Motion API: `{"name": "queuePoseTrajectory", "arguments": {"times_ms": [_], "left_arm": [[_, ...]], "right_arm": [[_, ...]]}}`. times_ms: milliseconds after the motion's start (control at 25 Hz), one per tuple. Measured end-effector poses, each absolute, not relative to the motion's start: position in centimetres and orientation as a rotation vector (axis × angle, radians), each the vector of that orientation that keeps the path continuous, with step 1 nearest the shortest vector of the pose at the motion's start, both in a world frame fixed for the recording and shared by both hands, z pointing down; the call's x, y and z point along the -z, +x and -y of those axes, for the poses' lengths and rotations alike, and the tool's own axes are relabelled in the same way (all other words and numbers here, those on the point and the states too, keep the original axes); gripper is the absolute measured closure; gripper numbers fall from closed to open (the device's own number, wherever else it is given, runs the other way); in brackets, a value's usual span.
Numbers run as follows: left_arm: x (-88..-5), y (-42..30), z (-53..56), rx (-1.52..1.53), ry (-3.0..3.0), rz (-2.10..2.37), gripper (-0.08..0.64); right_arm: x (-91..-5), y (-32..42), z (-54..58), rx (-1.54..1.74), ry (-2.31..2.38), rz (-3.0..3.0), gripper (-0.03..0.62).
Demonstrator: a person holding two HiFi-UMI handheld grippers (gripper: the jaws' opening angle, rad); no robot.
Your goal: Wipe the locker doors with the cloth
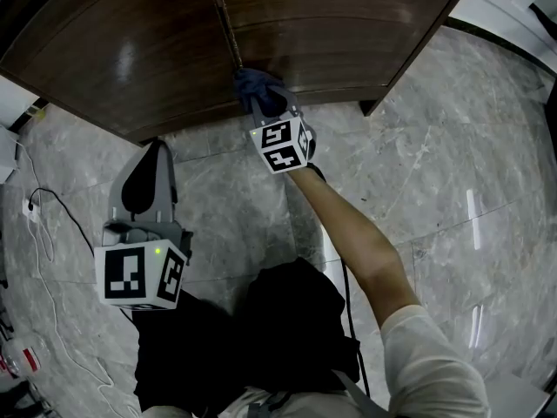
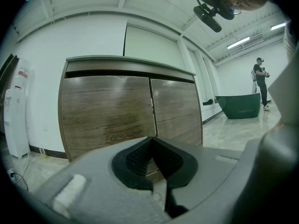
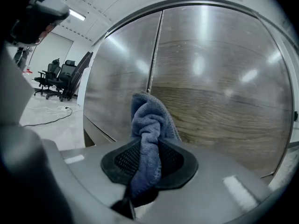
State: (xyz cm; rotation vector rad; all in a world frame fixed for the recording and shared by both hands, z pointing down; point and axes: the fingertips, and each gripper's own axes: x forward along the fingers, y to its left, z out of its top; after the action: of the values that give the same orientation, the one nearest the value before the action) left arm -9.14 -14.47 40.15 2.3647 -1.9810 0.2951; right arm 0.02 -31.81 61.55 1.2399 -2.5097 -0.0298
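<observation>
At the foot of the dark brown wood-grain locker, on the vertical seam between its two doors, the right gripper pinches a blue-grey terry cloth. In the right gripper view the jaws clamp the cloth's middle, so a bunched wad stands proud of the tips as a pad for rubbing; its top appears to meet the wood right at the seam, at twelve o'clock from the jaws. The bare forearm reaches out nearly straight, probably to lean the wad into the panel. The left gripper hangs at about seven o'clock from the right one, well apart from the locker and over the grey marble floor; its jaws are pressed together on nothing, kept clear as a spare hand, I judge. The cloth looks soft, looped and thick, twisted into folds, with a tail trailing down between the pads. The door faces are glossy, mirroring the ceiling lights.
</observation>
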Motion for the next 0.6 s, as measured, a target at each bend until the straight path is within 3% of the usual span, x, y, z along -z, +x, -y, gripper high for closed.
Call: {"name": "queuePoseTrajectory", "arguments": {"times_ms": [600], "left_arm": [[-41.2,-8.4,14.9,-0.329,2.366,1.964,0.560]], "right_arm": [[-63.9,13.3,35.0,0.051,1.381,2.315,0.511]]}}
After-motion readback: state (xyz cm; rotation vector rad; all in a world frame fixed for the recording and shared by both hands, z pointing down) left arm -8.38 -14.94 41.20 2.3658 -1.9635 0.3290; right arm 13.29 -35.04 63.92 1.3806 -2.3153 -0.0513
